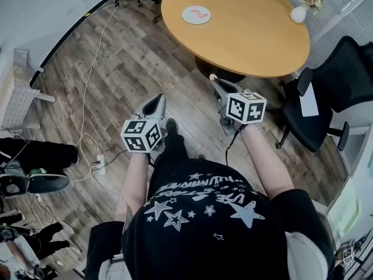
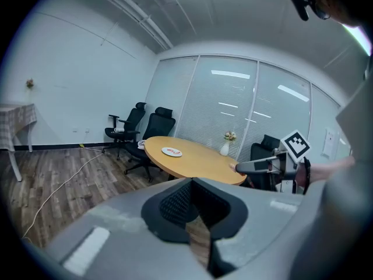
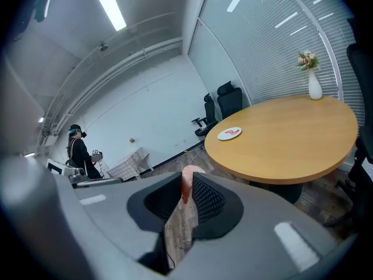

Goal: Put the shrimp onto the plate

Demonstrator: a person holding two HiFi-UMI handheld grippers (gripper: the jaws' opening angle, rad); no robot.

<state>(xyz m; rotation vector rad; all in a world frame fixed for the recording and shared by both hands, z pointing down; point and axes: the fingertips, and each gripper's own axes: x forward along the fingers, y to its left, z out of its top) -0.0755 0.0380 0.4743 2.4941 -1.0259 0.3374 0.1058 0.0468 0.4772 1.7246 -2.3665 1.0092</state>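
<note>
Office meeting room — round table (image 1: 250,34), swivel chairs (image 2: 152,127), blinded glass wall (image 2: 233,109)

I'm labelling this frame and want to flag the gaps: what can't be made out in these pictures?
- Shrimp: in the right gripper view it is mostly hidden between the pads of the right hand-held gripper. The head view shows only a pink speck.
- Red item on the plate: too small in every view to identify.
- Black chair: in the head view it is cut off by the right edge.
</note>
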